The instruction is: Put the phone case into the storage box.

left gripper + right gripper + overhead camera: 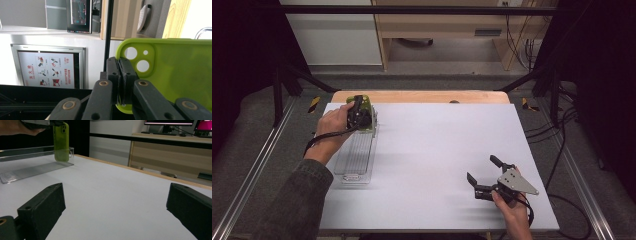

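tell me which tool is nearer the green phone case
Left. The left tool is shut on the green phone case, holding it upright at the far end of the clear tray. The right tool stands open, far off at the table's near right.

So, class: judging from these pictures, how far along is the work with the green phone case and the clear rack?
Done: the left gripper is shut on the edge of the green phone case and holds it upright at the far end of the clear rack. In hand: lowering the case, probably into a slot; whether it is seated cannot be told. Left: letting go. The right gripper rests open on the white table, idle.
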